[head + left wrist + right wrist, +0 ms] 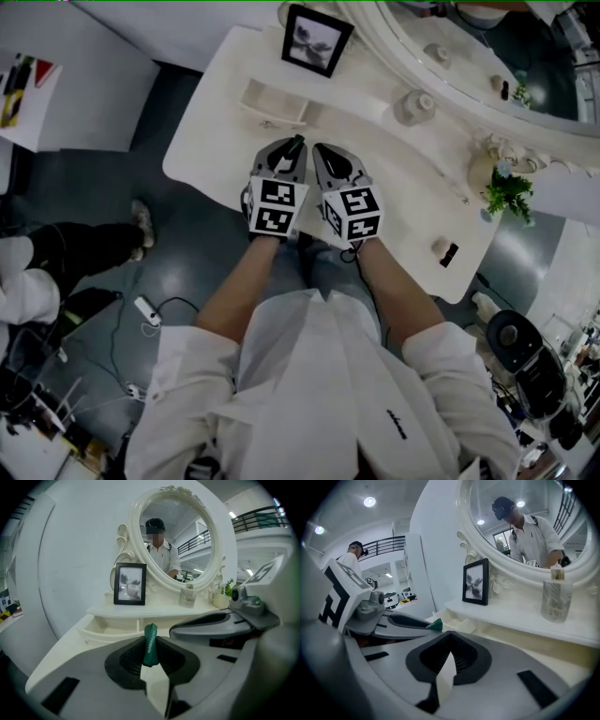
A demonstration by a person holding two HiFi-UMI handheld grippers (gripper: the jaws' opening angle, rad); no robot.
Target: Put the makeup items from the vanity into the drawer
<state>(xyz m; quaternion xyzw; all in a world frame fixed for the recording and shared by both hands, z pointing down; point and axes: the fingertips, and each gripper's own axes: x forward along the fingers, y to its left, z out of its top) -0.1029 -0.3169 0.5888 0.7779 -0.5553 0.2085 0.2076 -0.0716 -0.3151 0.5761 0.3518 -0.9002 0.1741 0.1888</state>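
My left gripper (292, 146) is shut on a slim green tube (296, 142) and holds it above the white vanity (216, 141). In the left gripper view the green tube (150, 644) stands upright between the dark pads, with white print along it. Beyond it lies the open drawer (110, 626), the same shallow drawer (272, 101) seen from the head view. My right gripper (323, 152) hangs close beside the left one, its jaws together with nothing in them (449, 635). The tube's tip (436, 625) shows at the left of the right gripper view.
A black-framed picture (317, 39) and a glass jar (555, 599) stand on the shelf under the oval mirror (173, 541). A round pot (413, 106), a small plant (509, 192) and a small black item (448, 254) sit on the vanity's right part. Cables lie on the floor (141, 309).
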